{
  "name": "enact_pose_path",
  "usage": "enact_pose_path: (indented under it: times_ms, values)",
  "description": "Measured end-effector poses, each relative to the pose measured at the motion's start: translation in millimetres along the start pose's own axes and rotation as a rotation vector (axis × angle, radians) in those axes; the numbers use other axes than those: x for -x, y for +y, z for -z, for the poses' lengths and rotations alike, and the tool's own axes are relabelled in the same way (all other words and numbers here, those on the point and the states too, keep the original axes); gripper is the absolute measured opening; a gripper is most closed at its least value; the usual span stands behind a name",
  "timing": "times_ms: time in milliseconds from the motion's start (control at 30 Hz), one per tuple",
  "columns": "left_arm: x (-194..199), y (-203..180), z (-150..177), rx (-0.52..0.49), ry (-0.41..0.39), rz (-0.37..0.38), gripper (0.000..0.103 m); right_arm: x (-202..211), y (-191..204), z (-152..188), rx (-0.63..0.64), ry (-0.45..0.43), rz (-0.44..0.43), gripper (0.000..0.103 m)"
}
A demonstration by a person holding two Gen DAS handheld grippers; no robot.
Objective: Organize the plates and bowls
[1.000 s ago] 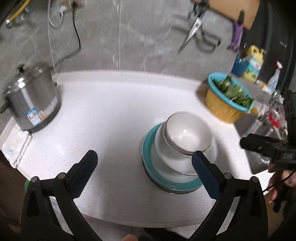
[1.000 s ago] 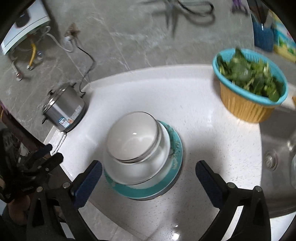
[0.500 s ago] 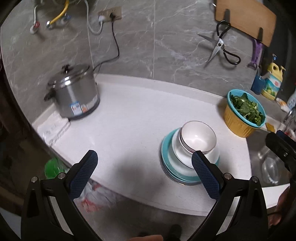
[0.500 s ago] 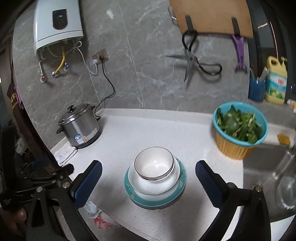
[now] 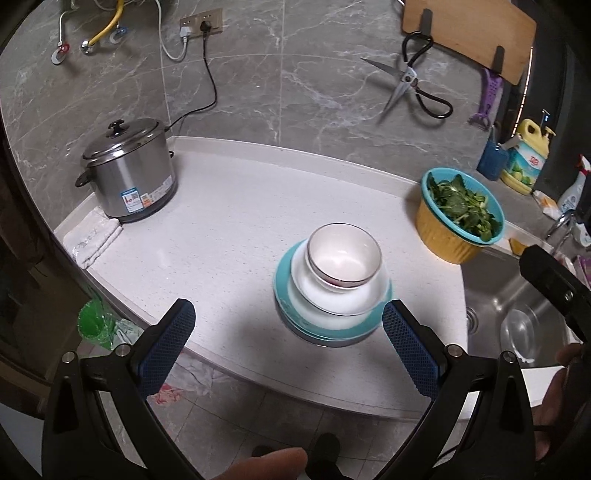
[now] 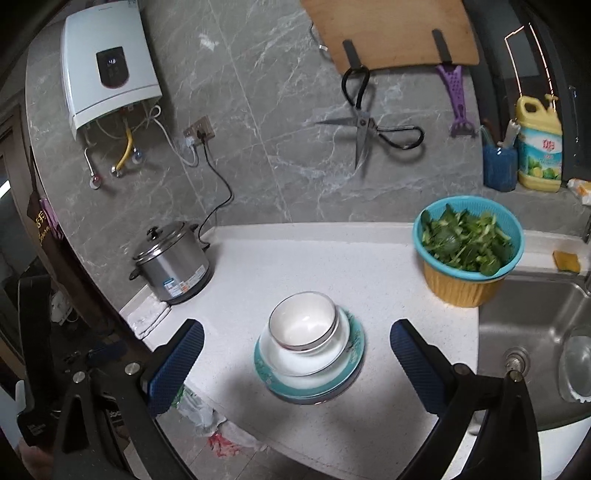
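One stack of dishes stands on the white counter [image 5: 229,221]: teal-rimmed plates [image 5: 291,317] at the bottom, a wide white bowl [image 5: 343,295] on them, and a smaller silver-rimmed white bowl [image 5: 343,254] on top. The right wrist view has the same teal plates [image 6: 354,354], wide bowl [image 6: 317,360] and top bowl [image 6: 303,325]. My left gripper [image 5: 288,339] is open, pulled back over the counter's front edge, holding nothing. My right gripper [image 6: 295,358] is also open and empty, held back from the stack and straddling it in view.
A steel rice cooker [image 5: 129,170] with a folded cloth [image 5: 92,236] stands at the left. A teal-and-yellow colander of greens [image 5: 458,218] sits right of the stack, beside the sink [image 5: 517,310]. Scissors [image 5: 410,85] and a cutting board [image 6: 391,33] hang on the wall.
Both grippers have drawn back and up from the stack, which now looks smaller and farther. The stack itself has not moved. Both grippers stay open.
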State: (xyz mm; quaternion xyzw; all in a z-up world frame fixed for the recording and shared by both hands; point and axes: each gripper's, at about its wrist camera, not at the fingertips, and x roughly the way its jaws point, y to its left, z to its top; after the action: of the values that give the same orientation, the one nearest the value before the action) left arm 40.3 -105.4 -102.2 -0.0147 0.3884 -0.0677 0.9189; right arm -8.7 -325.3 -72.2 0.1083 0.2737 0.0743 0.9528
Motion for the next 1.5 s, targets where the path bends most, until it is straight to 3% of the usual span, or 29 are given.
enact_pose_path:
  times_ms: [300, 400, 900, 1500]
  values:
    - [7.1, -17.8, 7.7, 0.001, 0.009, -0.013, 0.103, 19.2, 3.6, 2.6, 0.013, -0.082, 0.084, 0.103]
    - [6.4, -15.1, 7.1, 0.013, 0.011, -0.004, 0.103, 10.5, 8.3, 0.1, 0.036, 0.023, 0.074, 0.103]
    - [-4.1, 11.1, -0.7, 0.053, 0.027, -0.003, 0.103, -18.3, 33.2, 12.5, 0.068, 0.130, 0.130, 0.103]
    - [-9.3, 31.4, -8.1, 0.064, 0.010, -0.056, 0.103, -34.5, 40.8, 1.8, 0.059, 0.165, 0.220, 0.103]
